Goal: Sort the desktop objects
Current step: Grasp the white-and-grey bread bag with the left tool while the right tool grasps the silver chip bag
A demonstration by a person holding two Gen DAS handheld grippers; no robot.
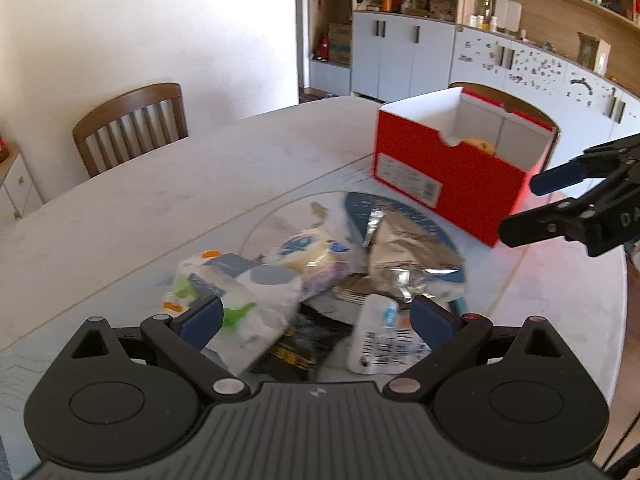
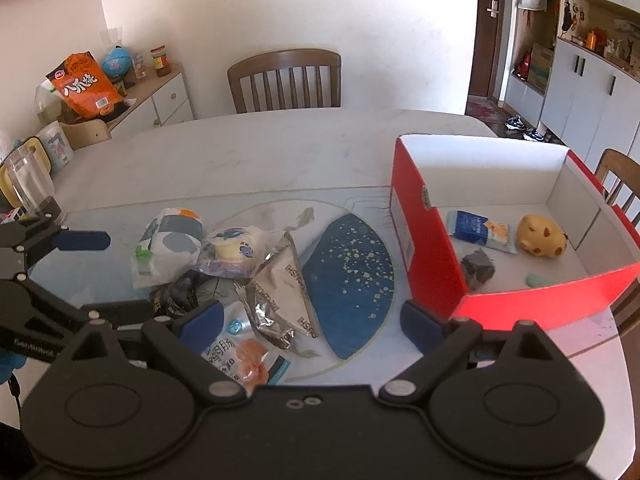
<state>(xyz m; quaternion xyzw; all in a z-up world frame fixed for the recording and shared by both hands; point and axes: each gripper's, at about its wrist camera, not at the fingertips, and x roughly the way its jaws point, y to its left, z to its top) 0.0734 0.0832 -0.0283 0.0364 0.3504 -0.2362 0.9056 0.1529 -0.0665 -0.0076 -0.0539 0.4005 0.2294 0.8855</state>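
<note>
Inside red box (image 2: 424,248), blue packet (image 2: 474,230), yellow toy (image 2: 542,236), dark lump (image 2: 478,268)

You are looking at a smooth, pale, marble-like worktop (image 2: 280,152) showing a soft sheen. The red box (image 2: 424,264) is looking like matt cardboard, the crinkled silver wrapper (image 2: 280,280) like glossy foil, and the far chair (image 2: 285,80) like polished wood.

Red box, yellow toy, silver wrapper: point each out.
red box (image 2: 424,264), right wrist view, near red wall.
yellow toy (image 2: 541,236), right wrist view, body centre.
silver wrapper (image 2: 282,284), right wrist view, flat printed face.
</note>
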